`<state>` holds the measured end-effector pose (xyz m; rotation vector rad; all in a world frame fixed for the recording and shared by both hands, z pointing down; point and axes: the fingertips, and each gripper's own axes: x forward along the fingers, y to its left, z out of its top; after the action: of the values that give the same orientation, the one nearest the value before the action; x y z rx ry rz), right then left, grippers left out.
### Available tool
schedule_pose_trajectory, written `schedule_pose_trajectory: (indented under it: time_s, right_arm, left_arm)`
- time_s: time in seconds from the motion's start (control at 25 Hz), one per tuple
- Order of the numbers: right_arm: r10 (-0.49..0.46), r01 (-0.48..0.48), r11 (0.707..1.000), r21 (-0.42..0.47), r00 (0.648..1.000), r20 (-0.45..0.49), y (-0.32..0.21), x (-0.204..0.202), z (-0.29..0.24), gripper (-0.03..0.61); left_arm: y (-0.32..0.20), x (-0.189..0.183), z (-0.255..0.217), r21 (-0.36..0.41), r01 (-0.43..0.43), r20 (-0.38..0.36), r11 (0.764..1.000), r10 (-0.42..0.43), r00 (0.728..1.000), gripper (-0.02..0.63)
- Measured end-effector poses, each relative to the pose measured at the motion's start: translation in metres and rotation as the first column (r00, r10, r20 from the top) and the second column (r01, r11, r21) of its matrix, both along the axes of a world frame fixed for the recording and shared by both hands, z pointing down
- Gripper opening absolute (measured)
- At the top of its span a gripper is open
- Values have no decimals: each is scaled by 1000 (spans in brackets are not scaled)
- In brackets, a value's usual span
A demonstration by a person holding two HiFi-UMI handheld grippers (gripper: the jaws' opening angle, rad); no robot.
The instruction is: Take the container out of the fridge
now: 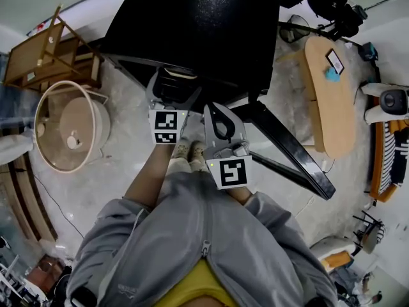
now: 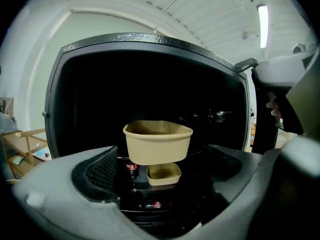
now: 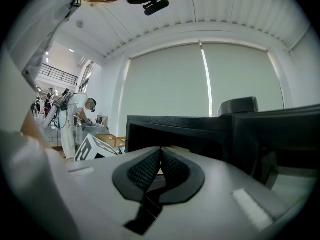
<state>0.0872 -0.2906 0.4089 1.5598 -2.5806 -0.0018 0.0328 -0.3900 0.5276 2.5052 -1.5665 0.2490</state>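
Observation:
A black fridge (image 1: 198, 24) stands open in front of me. In the left gripper view a beige container (image 2: 157, 141) sits on a shelf in its dark inside, with a smaller beige container (image 2: 164, 174) on the level below. My left gripper (image 2: 160, 156) is open wide, and the larger container lies ahead between the jaws, untouched. From the head view the left gripper (image 1: 171, 85) reaches toward the fridge's opening. My right gripper (image 1: 216, 110) hangs beside it, and in its own view this right gripper (image 3: 161, 160) is shut on nothing.
The fridge door (image 1: 287, 149) swings out to the right. Small bottles with red labels (image 2: 132, 167) stand under the container. A round beige tub (image 1: 67, 133) and a wooden rack (image 1: 45, 53) are at left, a wooden table (image 1: 329, 94) at right. My feet (image 1: 188, 151) are near the fridge.

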Motion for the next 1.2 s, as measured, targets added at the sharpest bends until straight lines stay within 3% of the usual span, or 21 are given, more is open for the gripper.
schedule_pose_trajectory:
  time_s: [0.24,1.0,1.2]
  right_arm:
    - [9,-9,1000,-25,1000,-3,-2,0,10,2]
    - [-5,4,999,-44,1000,-31,-6,-2,21,0]
    - [-1,0,999,-45,999,-35,-6,-2,22,0]
  left_arm:
    - [-10,4,11,-20,17,-8,1000,-17,1000,545]
    - [-31,14,-3,69,18,8,997,-19,1000,552]
    - [-33,18,-2,74,-10,29,997,8,1000,517]
